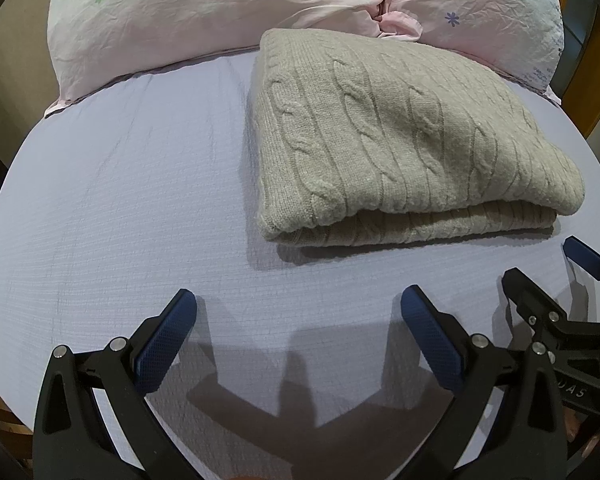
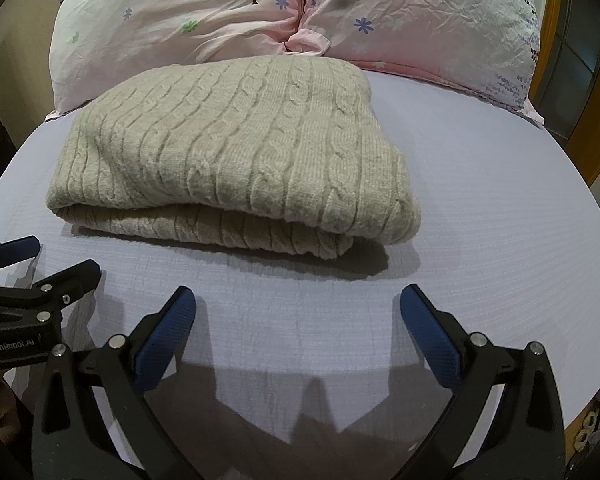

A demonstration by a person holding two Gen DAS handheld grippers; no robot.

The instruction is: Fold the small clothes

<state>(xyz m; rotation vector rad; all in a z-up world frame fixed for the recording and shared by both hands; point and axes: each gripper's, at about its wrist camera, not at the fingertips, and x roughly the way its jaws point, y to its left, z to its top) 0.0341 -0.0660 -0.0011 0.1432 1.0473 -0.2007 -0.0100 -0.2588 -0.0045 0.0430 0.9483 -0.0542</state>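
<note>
Left gripper [image 1: 298, 322] hovers over the bare bed sheet [image 1: 120, 200], fingers spread wide, nothing between them. Folded beige cable-knit sweater [image 1: 396, 136] lies flat on the bed ahead and to its right, apart from the fingertips. Right gripper [image 2: 298, 320] likewise gapes wide and empty; the sweater [image 2: 236, 148] sits ahead and slightly left, not touching. Pink floral pillows [image 2: 220, 12] lie just behind the sweater.

Black tongs [image 1: 298, 304], blue textured pads [image 1: 162, 346], silver screws.
</note>
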